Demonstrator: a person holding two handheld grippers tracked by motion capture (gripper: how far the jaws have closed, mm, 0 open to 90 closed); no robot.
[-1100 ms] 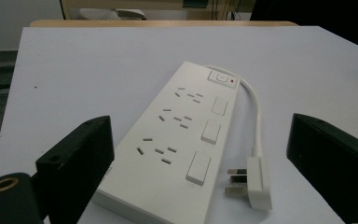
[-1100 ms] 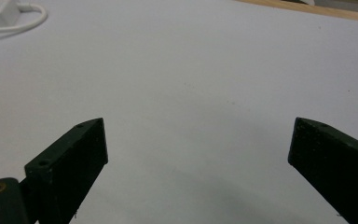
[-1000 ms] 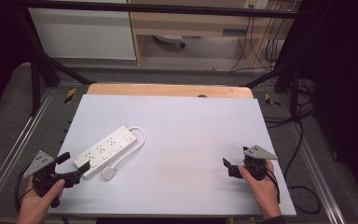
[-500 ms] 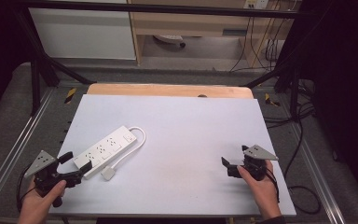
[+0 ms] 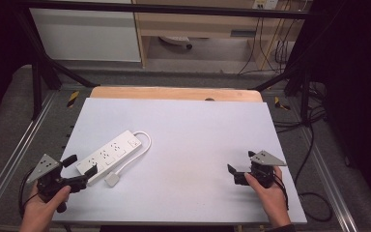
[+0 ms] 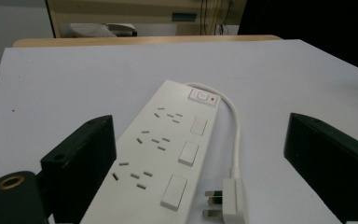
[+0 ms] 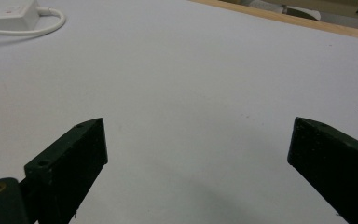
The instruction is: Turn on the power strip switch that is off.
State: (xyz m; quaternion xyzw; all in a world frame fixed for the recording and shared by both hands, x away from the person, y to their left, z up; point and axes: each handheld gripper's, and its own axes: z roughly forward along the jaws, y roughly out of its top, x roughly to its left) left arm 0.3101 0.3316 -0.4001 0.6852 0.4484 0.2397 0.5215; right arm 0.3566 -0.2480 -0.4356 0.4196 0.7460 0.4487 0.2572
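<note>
A white power strip (image 5: 108, 154) with three switched sockets lies on the left half of the table, running from near-left to far-right. Its short cable (image 5: 142, 145) loops round to a white plug (image 5: 112, 180) lying beside the near end. My left gripper (image 5: 80, 165) is open, its jaws on either side of the strip's near end. In the left gripper view the strip (image 6: 163, 154) and the plug (image 6: 228, 203) lie between the wide-apart jaws of my left gripper (image 6: 200, 123). My right gripper (image 5: 241, 164) is open low over bare table at the near right, holding nothing.
The pale tabletop (image 5: 198, 130) has a wooden strip (image 5: 174, 93) along its far edge. Metal rails (image 5: 26, 140) run down both sides, and cables hang off to the right. In the right gripper view the strip's far end (image 7: 9, 14) sits at the top left.
My left gripper has edged slightly forward and right, towards the near end of the power strip. The right gripper has barely moved.
</note>
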